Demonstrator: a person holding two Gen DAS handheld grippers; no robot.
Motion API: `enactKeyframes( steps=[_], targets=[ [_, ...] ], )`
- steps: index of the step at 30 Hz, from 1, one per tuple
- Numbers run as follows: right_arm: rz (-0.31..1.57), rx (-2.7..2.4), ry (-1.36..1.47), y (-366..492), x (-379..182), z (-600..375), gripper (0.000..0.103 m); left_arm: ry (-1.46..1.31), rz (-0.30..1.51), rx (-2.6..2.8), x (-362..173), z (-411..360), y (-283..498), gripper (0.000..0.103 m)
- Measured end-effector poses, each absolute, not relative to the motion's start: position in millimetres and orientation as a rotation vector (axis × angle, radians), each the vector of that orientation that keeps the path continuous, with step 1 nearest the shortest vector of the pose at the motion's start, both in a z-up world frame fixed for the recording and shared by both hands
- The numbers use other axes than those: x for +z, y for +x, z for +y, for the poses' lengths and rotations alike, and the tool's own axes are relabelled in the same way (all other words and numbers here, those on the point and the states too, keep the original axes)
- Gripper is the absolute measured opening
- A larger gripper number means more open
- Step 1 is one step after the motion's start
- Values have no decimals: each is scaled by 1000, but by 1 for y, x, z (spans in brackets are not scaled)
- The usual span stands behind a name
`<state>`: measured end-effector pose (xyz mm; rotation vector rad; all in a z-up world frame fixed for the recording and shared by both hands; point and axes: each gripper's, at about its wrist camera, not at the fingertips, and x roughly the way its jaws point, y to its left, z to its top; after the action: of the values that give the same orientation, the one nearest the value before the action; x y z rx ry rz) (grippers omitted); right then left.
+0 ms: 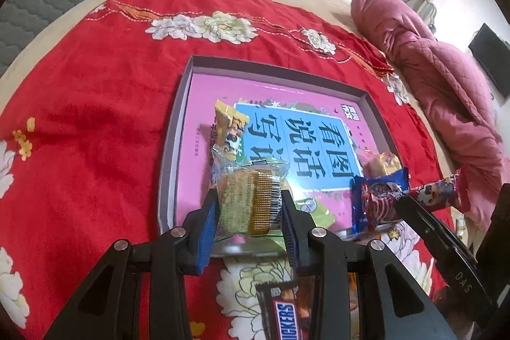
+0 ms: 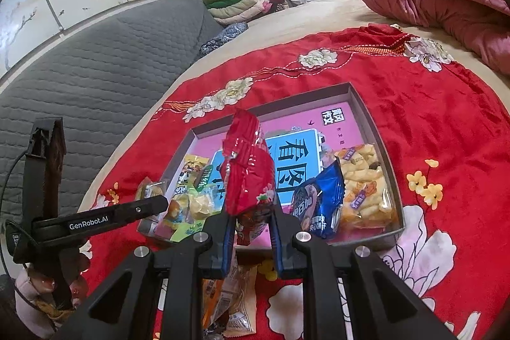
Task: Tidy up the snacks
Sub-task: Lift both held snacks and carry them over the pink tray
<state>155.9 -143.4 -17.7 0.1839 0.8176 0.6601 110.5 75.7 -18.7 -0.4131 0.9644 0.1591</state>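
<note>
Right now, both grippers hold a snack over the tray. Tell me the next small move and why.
Probably lower the left gripper a little and release its clear-wrapped cake onto the bare pink floor of the tray. The cake already hangs above the tray's near edge, while the right gripper, shut on the red packet, hovers over the fuller side.

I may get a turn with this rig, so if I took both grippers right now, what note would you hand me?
Left gripper: shut on a clear-wrapped cake, over the box's near edge.
Right gripper: shut on a red packet, also over the near edge.
Box: already holds a yellow pack, a blue cookie pack and a puff bag.
Left to do: drop both held snacks in, then fetch the Snickers and the loose packets on the red cloth.
</note>
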Motion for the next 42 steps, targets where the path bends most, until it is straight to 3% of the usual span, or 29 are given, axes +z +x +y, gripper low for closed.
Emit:
enactKeyframes(
  steps=[42],
  targets=[
    [904,630,190,166,-39,-135,22,-427,1007,154,-36,76,119,38]
  ],
)
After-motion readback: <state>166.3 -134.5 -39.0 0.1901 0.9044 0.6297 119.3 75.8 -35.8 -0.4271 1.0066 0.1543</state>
